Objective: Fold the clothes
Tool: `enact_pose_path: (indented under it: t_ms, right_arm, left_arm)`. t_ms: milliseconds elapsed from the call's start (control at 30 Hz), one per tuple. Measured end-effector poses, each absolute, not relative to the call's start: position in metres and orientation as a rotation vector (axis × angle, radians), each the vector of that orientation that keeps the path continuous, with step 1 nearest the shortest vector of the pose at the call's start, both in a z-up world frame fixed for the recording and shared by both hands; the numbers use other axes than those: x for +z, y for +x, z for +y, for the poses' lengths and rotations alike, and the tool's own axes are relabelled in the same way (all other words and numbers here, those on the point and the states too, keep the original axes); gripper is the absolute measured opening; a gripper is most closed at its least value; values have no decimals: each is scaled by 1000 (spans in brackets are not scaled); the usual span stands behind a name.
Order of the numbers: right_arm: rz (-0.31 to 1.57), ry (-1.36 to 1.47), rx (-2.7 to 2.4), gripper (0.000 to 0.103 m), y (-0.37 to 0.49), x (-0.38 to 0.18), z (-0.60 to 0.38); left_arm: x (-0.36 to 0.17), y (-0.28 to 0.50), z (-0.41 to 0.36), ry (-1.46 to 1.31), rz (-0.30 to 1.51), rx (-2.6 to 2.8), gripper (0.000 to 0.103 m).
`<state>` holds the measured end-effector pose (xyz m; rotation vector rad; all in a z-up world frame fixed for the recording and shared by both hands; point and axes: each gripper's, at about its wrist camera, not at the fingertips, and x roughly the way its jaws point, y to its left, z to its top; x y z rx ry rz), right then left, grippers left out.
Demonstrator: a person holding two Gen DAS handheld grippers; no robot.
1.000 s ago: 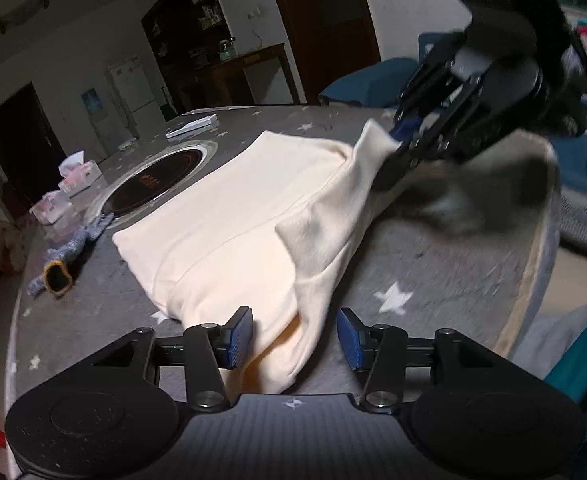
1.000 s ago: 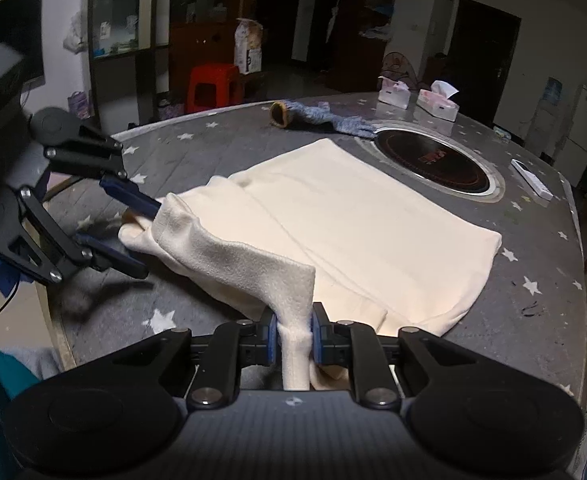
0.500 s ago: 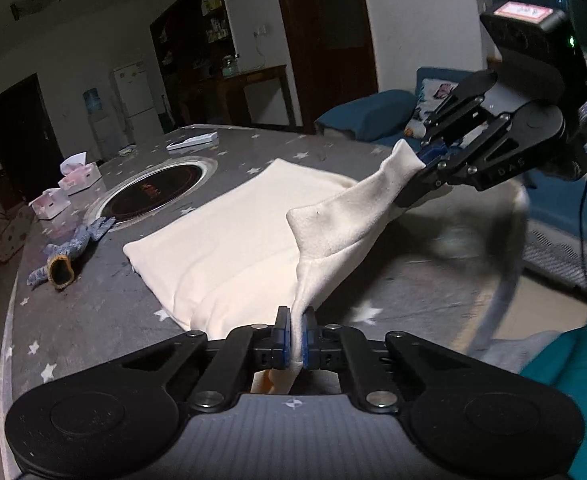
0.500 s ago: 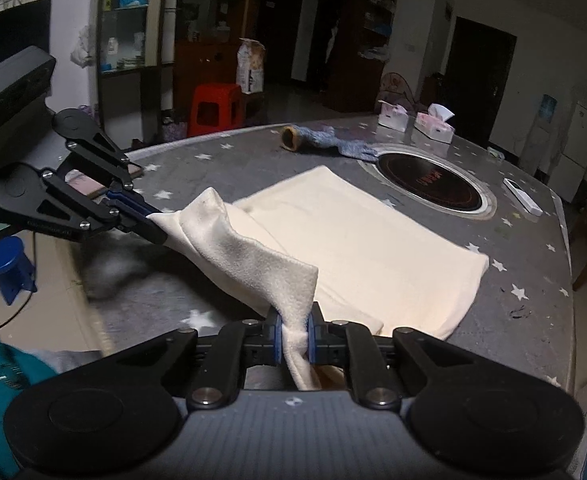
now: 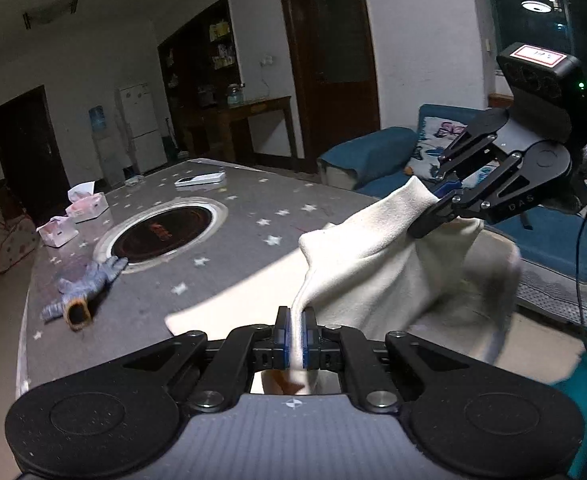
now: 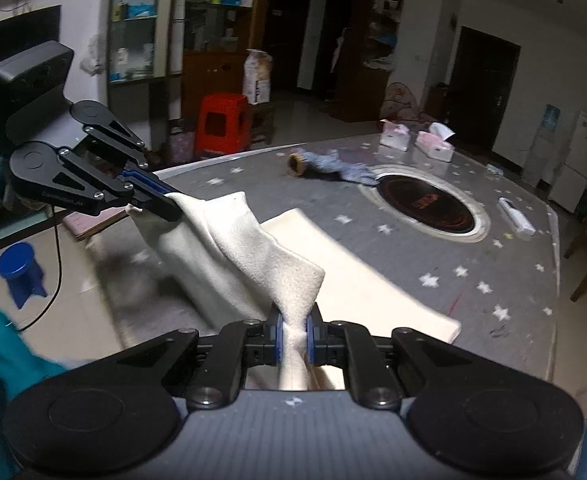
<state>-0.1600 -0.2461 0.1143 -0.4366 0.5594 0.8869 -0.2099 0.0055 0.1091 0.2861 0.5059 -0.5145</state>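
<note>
A cream garment (image 5: 377,256) hangs stretched between my two grippers, lifted off the near edge of the grey star-patterned table (image 5: 229,256). My left gripper (image 5: 296,338) is shut on one end of its edge. My right gripper (image 5: 433,210) is shut on the other end, up and to the right. In the right wrist view the right gripper (image 6: 294,334) pinches the cloth (image 6: 253,248) and the left gripper (image 6: 169,206) holds it at the far left. The rest of the garment still lies on the table (image 6: 373,292).
A round black hob (image 5: 161,230) is set into the table. A blue sock (image 5: 85,284) lies beside it. Two tissue boxes (image 5: 73,216) and a white remote (image 5: 199,179) sit at the far side. A blue sofa (image 5: 373,160) stands to the right, a red stool (image 6: 221,126) beyond the table.
The left gripper closed on the garment's edge. Both grippers then rose and pulled back, lifting the held edge off the table and dragging the garment toward the near edge.
</note>
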Motion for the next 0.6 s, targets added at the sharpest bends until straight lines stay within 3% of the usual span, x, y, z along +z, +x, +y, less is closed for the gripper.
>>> enact_pose_path:
  t_ms: [300, 600]
  right_arm:
    - [609, -458, 836, 9, -71, 100, -224]
    - [694, -429, 745, 10, -1, 54, -205]
  left_arm:
    - [96, -108, -1, 248, 629, -420, 5]
    - [50, -32, -1, 173, 744, -298, 7]
